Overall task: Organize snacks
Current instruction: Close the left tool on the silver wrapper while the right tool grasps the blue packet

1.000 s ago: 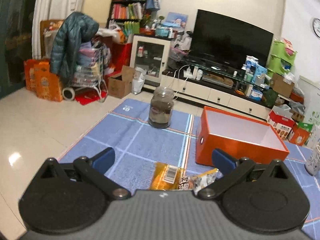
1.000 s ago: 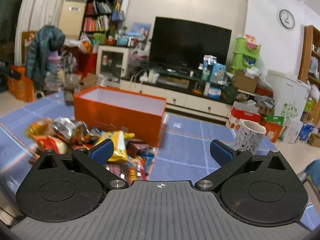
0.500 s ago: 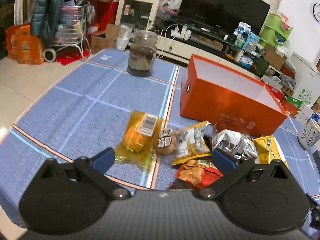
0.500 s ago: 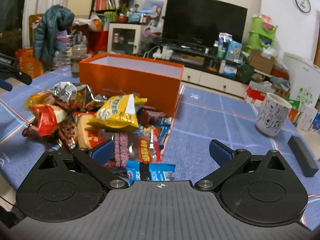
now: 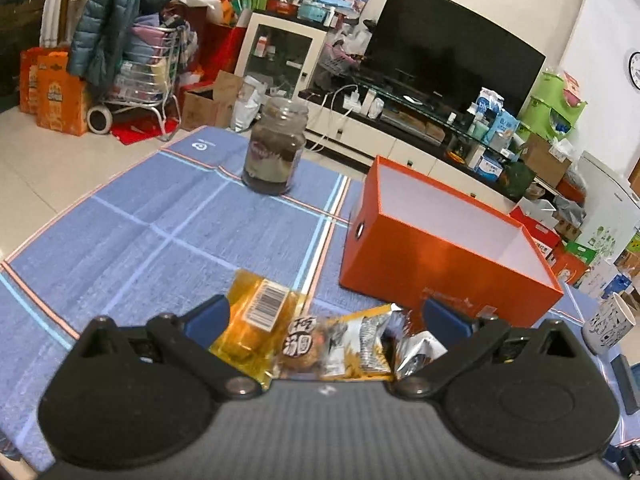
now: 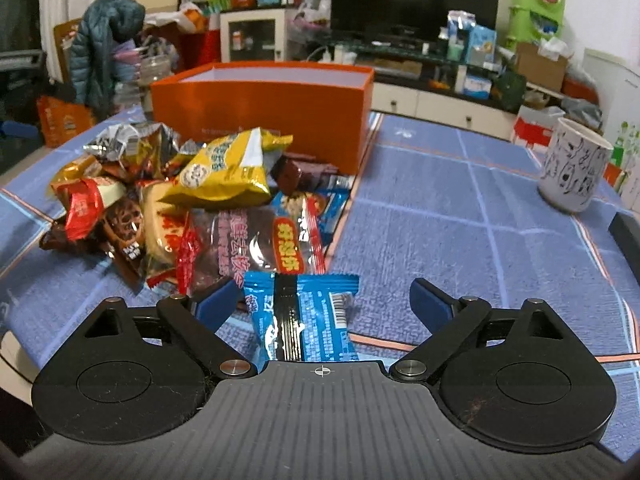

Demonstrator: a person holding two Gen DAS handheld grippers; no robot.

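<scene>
Since nothing's in the orange box [image 5: 448,256] yet as far as I can see (only part of its white inside shows, so not 100% sure), I'd say this is right at the start: picking the first snack.

Right gripper [image 6: 320,300] has its fingers spread wide and holds nothing. A blue packet [image 6: 308,316] lies flat on the blue cloth [image 6: 440,216] right between them, nearest item of the pile [image 6: 180,200], which sits in front of the box's long side. Yellow bag [image 6: 228,168] is perched on top of the heap, further back.

Left gripper [image 5: 326,314] is also spread wide and empty, hovering over the other end of the pile. An amber packet [image 5: 256,320] with a barcode sits by its left finger, with a couple more wrappers [image 5: 356,340] between the fingers. Jar [image 5: 276,148] and mug [image 6: 574,168] stand well apart from the snacks, not in the way.

My guess for the next move: right one drops a bit lower, closes on the blue packet across its narrow width, lifts it and carries it over the box rim. It's a flat, slippery wrapper, so the fingers probably need to get right down to the cloth or they'll just skate over it.
</scene>
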